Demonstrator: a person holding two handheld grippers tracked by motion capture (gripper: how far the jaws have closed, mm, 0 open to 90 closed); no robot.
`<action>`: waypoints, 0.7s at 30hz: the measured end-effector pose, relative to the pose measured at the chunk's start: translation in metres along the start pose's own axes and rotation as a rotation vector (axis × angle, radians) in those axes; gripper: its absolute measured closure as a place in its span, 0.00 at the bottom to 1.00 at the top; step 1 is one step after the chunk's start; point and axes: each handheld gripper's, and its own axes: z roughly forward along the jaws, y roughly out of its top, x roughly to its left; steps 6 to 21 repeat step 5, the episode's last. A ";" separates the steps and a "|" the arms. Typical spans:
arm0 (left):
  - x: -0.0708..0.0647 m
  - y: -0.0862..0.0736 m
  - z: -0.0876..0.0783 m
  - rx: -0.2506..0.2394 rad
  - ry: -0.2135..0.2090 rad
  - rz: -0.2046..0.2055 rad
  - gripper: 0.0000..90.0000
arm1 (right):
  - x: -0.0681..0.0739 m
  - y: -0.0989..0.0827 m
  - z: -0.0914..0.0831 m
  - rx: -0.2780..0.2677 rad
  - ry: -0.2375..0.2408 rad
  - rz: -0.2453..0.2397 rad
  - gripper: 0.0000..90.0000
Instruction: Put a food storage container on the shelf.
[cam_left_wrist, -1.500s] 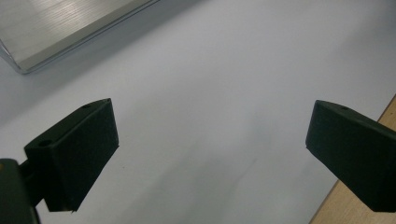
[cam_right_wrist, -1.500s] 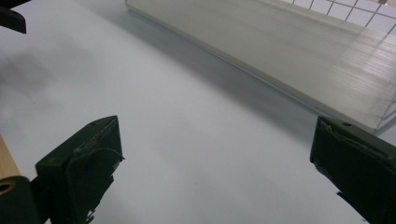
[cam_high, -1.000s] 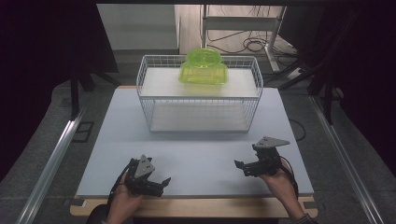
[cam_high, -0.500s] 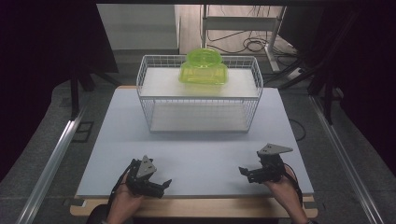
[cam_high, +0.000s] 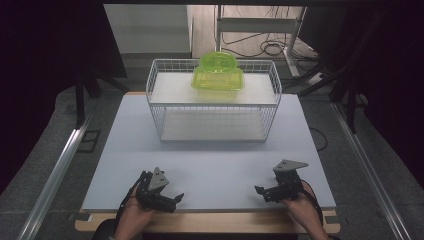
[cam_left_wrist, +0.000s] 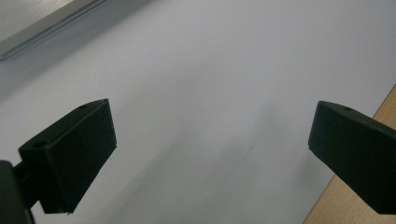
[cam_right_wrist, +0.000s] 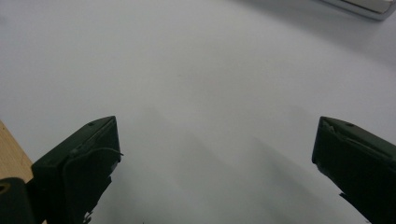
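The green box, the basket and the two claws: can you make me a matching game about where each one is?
Things:
1. green plastic box
2. wire basket
3. left claw
4. right claw

Places:
A. near the table's front edge, on the left
B. on the basket's upper shelf
C. at the back of the table
D. near the table's front edge, on the right

Pairs: 1-B, 2-C, 3-A, 4-D

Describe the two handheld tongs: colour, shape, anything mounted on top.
Both are black. Left tongs and right tongs each carry a grey three-cornered plate on top. In the gripper views each has two blocky black jaws with small holes near the tips. Dark straps or cuffs show at the wrists.
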 end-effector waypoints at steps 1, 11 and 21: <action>0.000 0.000 0.000 0.003 0.001 0.001 0.01 | 0.000 0.000 0.001 0.004 -0.001 -0.003 0.01; 0.001 0.000 0.000 0.000 0.004 -0.002 0.01 | 0.000 -0.001 0.003 0.017 -0.012 -0.006 0.01; 0.001 0.000 0.000 0.000 0.004 -0.002 0.01 | 0.000 -0.001 0.003 0.017 -0.012 -0.006 0.01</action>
